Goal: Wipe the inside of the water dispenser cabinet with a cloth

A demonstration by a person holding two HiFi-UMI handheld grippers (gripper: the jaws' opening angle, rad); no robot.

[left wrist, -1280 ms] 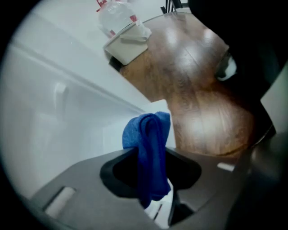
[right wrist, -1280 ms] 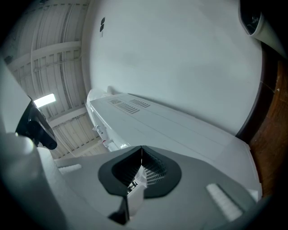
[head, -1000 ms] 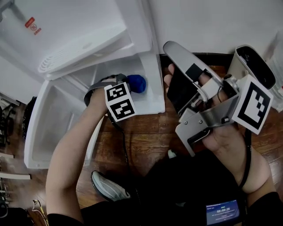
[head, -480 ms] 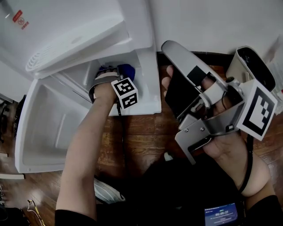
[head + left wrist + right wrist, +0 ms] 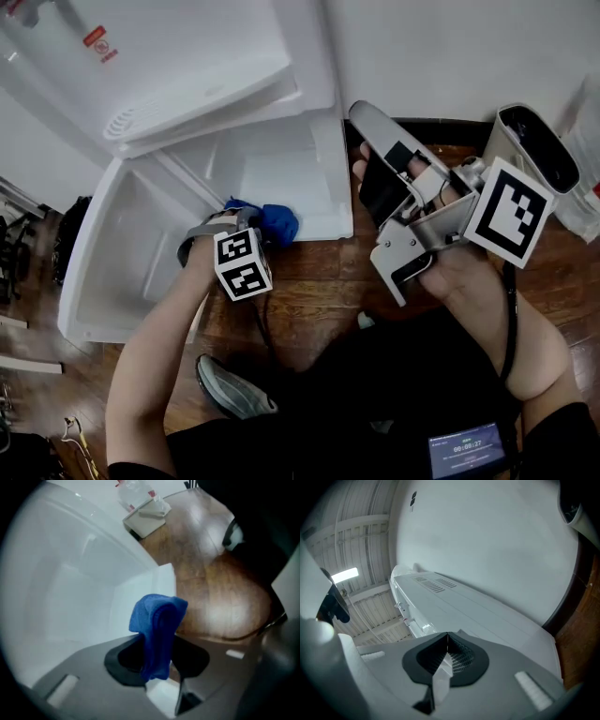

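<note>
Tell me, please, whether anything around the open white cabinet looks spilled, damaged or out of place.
Nothing stands out. The white plastic cabinet shows no damage, and its door hangs open. The folded blue cloth sits pinched in the left tongs at the cabinet's front edge, and no spill shows on the wooden floor.

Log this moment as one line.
left gripper: shut on blue cloth | position: cabinet front edge | right gripper: shut, empty
</note>
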